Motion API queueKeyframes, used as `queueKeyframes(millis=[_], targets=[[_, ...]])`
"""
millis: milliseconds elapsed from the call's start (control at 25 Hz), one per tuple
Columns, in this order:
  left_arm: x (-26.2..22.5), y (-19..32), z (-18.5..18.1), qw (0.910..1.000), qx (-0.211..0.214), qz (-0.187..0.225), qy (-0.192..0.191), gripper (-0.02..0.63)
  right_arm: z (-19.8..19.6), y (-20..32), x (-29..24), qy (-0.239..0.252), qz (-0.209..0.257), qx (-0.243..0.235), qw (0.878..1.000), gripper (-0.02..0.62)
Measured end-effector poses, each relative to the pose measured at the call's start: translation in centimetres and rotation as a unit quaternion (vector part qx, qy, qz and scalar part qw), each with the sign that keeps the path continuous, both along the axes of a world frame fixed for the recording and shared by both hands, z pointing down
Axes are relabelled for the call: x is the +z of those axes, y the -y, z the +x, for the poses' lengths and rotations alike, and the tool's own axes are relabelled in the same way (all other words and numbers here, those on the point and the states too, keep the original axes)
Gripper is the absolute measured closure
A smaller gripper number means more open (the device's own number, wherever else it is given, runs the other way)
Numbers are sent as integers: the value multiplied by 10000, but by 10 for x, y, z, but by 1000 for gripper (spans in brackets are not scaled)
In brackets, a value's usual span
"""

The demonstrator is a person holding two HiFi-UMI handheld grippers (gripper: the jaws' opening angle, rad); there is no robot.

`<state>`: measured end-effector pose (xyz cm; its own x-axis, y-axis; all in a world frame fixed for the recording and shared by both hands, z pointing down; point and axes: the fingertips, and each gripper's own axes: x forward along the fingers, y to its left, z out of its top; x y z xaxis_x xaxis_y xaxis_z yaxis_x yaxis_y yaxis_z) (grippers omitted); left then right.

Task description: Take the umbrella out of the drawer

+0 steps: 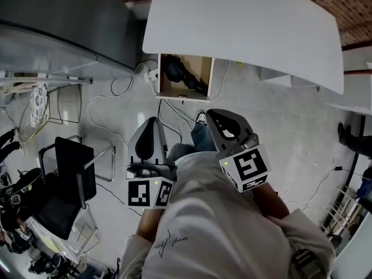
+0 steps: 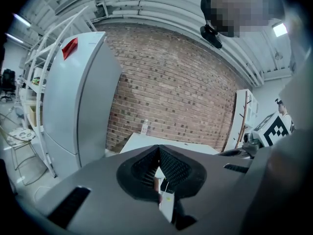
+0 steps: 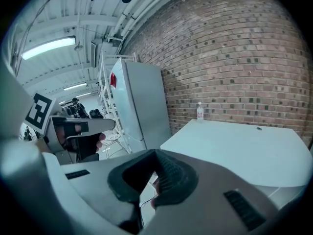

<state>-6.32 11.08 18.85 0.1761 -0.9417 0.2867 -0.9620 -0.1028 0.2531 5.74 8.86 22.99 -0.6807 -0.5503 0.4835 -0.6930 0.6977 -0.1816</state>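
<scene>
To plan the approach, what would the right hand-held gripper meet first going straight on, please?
Probably the desk, at its near corner; depth is unclear, so it might pass just under.

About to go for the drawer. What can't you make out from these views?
- Head view: the dark shape in the drawer is small and shadowed, so I cannot confirm it is the umbrella. The desk covers the drawer's back.
- Left gripper view: the body of the left hand-held gripper hides the drawer.
- Right gripper view: the body of the right hand-held gripper hides the drawer too; only the desk top shows.
</scene>
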Motion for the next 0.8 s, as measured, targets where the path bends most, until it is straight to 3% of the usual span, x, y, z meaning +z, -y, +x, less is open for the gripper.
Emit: queueKeyframes(millis=[400,800], targets=[[8,42,12,9999,63,-57,-99,591,0,39,13,-144,-30,-142,9998,580],[23,63,-5,9998,-17,-99,-145,591,-15,57,36,-297,-177,-191,9992,580]])
